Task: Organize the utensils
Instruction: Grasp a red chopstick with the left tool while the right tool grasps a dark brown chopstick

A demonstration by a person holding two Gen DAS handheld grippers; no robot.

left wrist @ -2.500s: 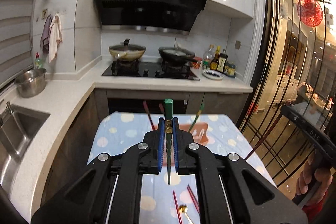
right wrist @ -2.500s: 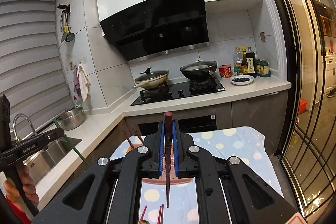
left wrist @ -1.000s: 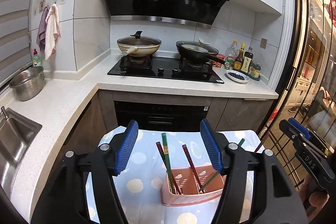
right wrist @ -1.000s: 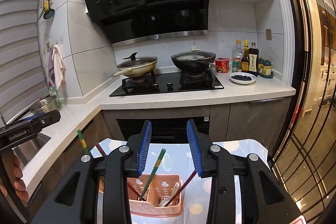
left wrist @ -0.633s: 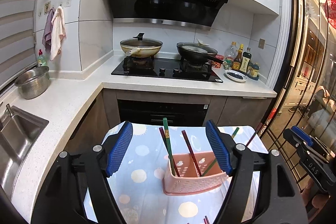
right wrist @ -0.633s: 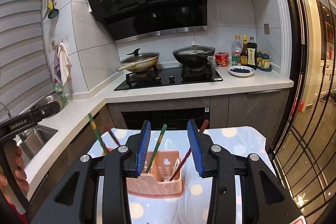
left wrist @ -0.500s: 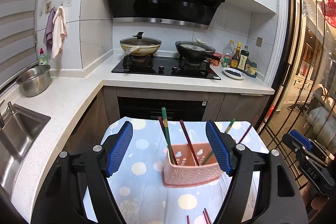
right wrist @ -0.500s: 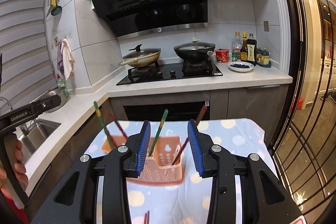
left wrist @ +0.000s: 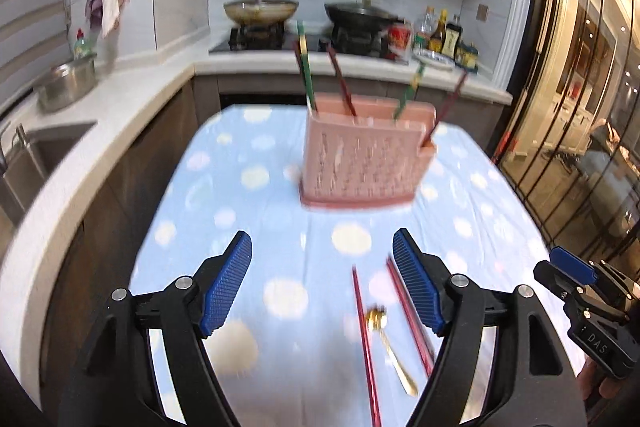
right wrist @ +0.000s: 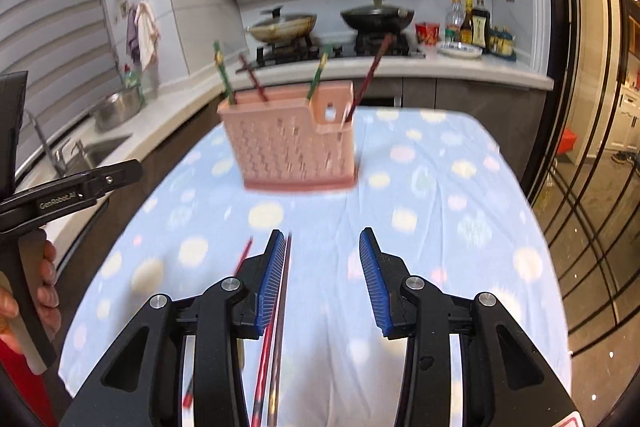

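Both grippers, left gripper (left wrist: 322,281) and right gripper (right wrist: 323,277), gape released above the near tablecloth (left wrist: 256,227); pink utensil basket (left wrist: 362,151) stands farther off, red chopsticks (left wrist: 366,339) and gold spoon (left wrist: 390,347) lying near.

bright indoor light, motion blur throughout, fisheye bending and dark corners

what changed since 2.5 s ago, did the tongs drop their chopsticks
Yes. Both tongs, left and right, were shut on a chopstick each, green left and dark red right; both now stand in the pink holder. The tongs have opened, pulled back and dropped toward the table. The red chopsticks and gold spoon still lie on the cloth.
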